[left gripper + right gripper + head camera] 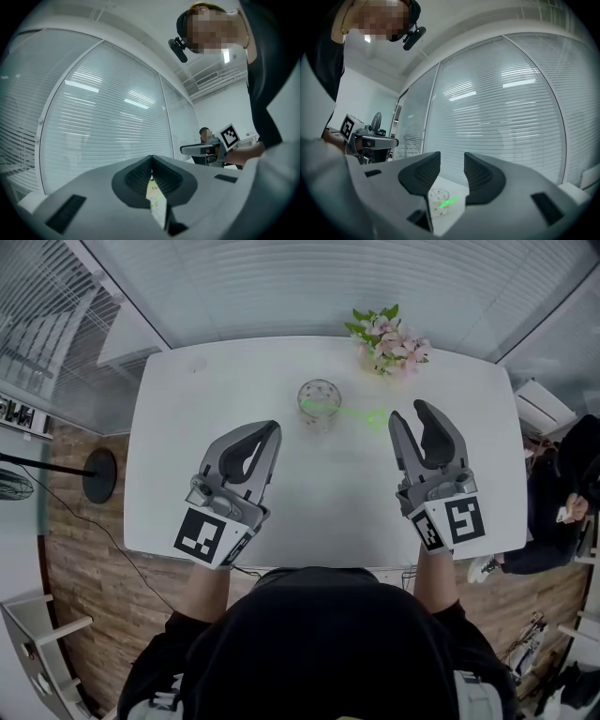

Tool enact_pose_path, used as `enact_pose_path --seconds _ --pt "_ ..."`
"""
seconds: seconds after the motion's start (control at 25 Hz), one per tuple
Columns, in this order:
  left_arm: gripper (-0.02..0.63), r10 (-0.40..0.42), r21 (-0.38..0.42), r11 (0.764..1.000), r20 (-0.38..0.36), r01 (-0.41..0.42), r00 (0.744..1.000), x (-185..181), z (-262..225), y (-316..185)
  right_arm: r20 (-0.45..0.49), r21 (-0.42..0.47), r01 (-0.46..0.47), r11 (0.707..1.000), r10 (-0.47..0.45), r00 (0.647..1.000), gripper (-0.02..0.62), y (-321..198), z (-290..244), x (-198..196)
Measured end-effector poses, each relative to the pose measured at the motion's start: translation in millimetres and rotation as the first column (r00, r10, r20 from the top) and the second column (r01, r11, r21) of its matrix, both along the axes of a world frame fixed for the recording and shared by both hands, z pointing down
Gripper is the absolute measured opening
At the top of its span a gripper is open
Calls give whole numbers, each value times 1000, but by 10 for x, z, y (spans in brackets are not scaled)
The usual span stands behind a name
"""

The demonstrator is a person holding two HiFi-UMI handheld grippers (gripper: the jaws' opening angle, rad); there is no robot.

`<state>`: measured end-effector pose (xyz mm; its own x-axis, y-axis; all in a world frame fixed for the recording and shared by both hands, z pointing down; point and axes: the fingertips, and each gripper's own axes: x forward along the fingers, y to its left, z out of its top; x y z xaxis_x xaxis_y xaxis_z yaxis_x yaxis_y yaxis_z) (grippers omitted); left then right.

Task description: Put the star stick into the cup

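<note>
A clear glass cup stands on the white table, a little behind the middle. The green star stick has one end in the cup and leans out over the rim to the right, its star end near the right gripper's tips. In the right gripper view the cup and the stick show below the jaws. My left gripper is shut and empty, to the near left of the cup. My right gripper is open and empty, to the cup's right.
A bunch of pink flowers sits at the table's back edge, behind and to the right of the cup. A person sits beyond the table's right end. A fan's round base stands on the wooden floor at the left.
</note>
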<state>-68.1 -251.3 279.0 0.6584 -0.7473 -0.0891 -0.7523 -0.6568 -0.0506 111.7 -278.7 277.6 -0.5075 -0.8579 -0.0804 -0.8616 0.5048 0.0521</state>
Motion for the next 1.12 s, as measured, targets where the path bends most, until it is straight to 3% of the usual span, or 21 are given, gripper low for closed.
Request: enact_pose_path --seconds 0.6,1.12 --pt "12 21 19 1000 -6 -21 1000 15 -65 24 36 10 40 999 -41 999 75 116 -116 -98" --pt "14 36 36 999 -18 -35 999 23 -105 29 37 10 16 1000 -16 999 8 111 -153 -77"
